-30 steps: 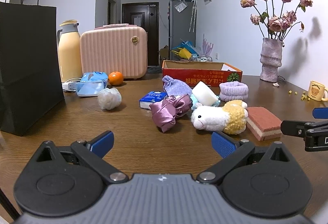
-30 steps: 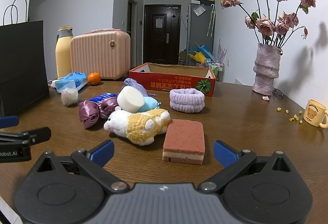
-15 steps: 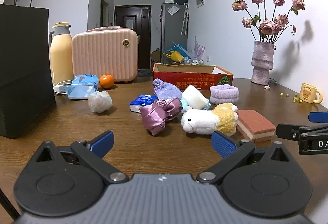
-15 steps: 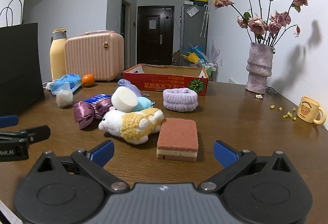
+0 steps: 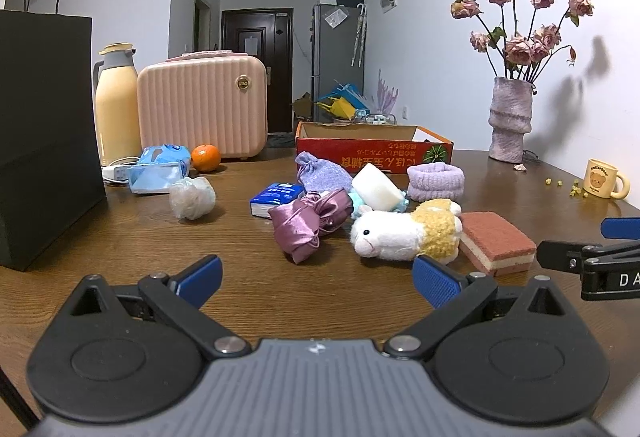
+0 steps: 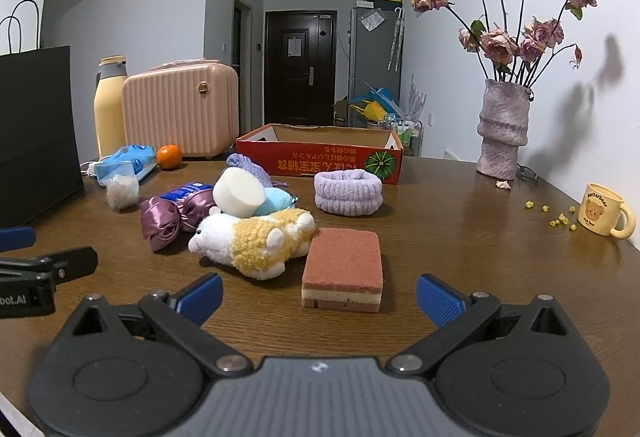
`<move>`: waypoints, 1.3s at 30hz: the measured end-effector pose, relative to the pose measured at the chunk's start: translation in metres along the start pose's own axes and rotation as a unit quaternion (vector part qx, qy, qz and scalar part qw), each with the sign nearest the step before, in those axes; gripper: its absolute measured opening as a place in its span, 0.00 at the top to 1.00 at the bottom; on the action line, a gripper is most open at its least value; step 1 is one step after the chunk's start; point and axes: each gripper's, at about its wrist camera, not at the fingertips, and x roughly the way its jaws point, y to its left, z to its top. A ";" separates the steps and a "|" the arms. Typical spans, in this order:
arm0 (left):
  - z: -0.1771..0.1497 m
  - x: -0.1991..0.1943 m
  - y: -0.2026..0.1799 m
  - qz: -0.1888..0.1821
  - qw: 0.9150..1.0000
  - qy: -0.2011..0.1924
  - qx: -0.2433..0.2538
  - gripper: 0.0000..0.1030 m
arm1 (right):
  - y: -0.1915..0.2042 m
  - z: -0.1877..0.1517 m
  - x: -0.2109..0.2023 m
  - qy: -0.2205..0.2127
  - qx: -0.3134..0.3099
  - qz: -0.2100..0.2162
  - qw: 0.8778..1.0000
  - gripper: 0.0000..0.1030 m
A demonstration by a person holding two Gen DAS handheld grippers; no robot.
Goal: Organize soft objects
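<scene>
Table was dark wood w/ a soft sheen. Bow at its 9 o'clock side was glossy purple satin; plush sheep fuzzy, curly pile. Sponge looked rough, matt. Wristband was terry cloth. Box was printed cardboard, vase coarse matt, mug glazed, shiny.

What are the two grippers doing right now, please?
Left gripper: open, holding nothing.
Right gripper: open, holding nothing; the sponge lies just ahead.
</scene>
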 end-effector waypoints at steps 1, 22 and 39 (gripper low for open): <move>0.000 0.000 0.000 0.000 1.000 0.000 0.000 0.00 | 0.000 0.000 0.000 0.000 0.000 0.000 1.000 0.00; 0.001 0.001 -0.005 -0.002 1.000 0.001 0.000 0.00 | 0.000 0.001 0.001 0.001 -0.002 0.000 1.000 0.00; 0.009 0.026 -0.010 -0.015 1.000 0.010 0.004 0.00 | -0.009 0.007 0.022 0.013 -0.001 -0.007 1.000 0.00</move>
